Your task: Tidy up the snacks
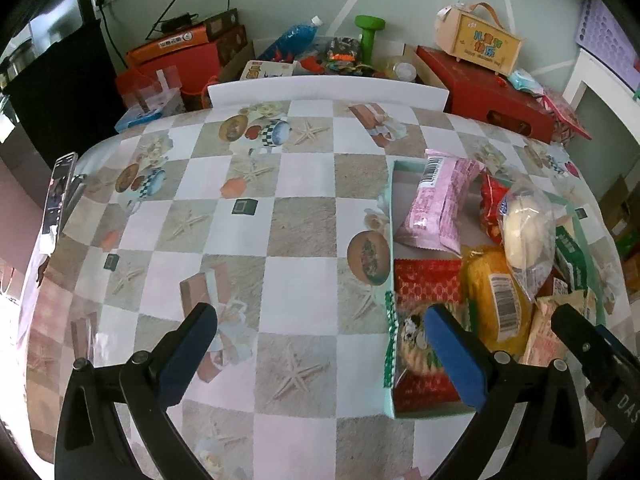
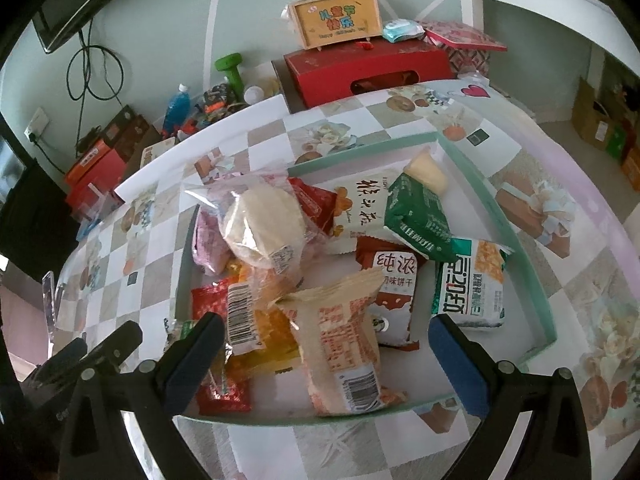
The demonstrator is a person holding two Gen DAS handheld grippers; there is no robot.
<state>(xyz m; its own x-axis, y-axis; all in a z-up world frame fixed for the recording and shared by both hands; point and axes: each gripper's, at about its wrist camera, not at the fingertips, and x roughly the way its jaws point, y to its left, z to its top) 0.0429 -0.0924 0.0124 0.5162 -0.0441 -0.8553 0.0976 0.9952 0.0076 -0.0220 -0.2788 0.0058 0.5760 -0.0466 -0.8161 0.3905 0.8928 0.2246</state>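
A shallow mint-green tray (image 1: 392, 208) (image 2: 500, 208) on the checked tablecloth holds several snack packs. Among them are a pink pack (image 1: 440, 200), a clear bag with a white bun (image 1: 524, 224) (image 2: 260, 224), a yellow pack (image 1: 496, 300), a green pack (image 2: 416, 216) and a beige pack with a barcode (image 2: 340, 340). My left gripper (image 1: 320, 312) is open over bare tablecloth, its right finger over the tray's near-left corner. My right gripper (image 2: 326, 322) is open above the tray's near side. The beige pack lies between its fingers, untouched.
A phone (image 1: 60, 192) stands at the table's left edge. Beyond the far edge are a white board (image 1: 328, 92), red boxes (image 1: 488, 92), a wooden box with a handle (image 2: 336, 16), a green dumbbell (image 1: 368, 32) and a blue bottle (image 1: 292, 36).
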